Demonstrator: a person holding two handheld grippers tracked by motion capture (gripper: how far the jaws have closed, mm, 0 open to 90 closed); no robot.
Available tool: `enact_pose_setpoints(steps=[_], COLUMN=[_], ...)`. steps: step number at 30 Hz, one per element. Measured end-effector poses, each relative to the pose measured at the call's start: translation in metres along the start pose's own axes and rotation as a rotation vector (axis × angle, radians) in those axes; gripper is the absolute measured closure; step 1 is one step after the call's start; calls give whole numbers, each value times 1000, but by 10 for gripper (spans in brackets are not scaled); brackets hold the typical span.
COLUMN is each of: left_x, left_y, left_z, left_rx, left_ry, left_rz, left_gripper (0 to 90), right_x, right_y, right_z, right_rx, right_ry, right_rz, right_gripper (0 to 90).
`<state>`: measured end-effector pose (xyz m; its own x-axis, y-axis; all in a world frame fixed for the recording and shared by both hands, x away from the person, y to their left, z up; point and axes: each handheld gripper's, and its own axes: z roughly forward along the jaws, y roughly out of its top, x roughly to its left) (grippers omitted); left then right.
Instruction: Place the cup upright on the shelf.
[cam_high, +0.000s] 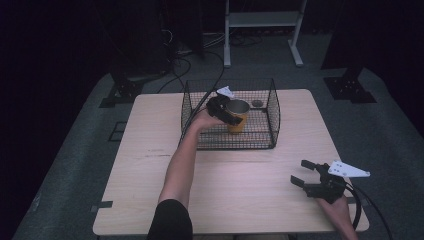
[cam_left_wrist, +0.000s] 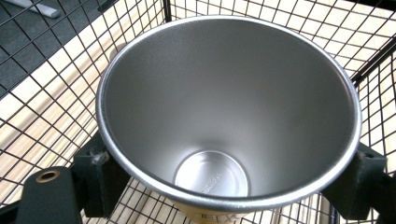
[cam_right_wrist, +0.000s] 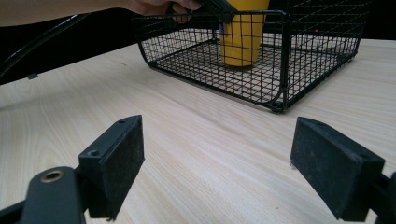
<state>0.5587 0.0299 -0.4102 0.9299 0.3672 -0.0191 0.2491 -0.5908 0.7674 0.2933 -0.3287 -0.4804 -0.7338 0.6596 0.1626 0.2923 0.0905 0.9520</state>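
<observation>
pale wooden table (cam_high: 150, 150) on grey carpet (cam_high: 65, 150).

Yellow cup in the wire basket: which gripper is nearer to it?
Left. The left gripper is clamped on the yellow cup inside the wire basket; the right gripper sits open over the table's near right corner, outside the basket.

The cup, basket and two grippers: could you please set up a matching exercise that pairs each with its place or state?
Things:
1. cup
2. basket
3. left gripper
4. right gripper

Places or states:
A. open over bare table
B. black wire, on the table's far half
C. shut on the cup
D. yellow outside, standing upright in the basket

Pairs: 1-D, 2-B, 3-C, 4-A
</observation>
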Motion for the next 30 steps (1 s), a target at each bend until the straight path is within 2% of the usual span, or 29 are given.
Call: enact_pose_setpoints(steps=[11,16,30], left_x=[-1,-1,-3], left_y=[-1,-1,2], left_z=[-1,-2,-8], left_rx=[16,15,-11], left_ry=[7,17,53], left_rz=[7,-12,-22], left_gripper=[134,94,29], right_x=[0,0,0], right_y=[0,0,0], right_z=[0,0,0], right_rx=[0,0,3], right_ry=[0,1,3], right_rz=[1,2,3], right_gripper=[163,163,162])
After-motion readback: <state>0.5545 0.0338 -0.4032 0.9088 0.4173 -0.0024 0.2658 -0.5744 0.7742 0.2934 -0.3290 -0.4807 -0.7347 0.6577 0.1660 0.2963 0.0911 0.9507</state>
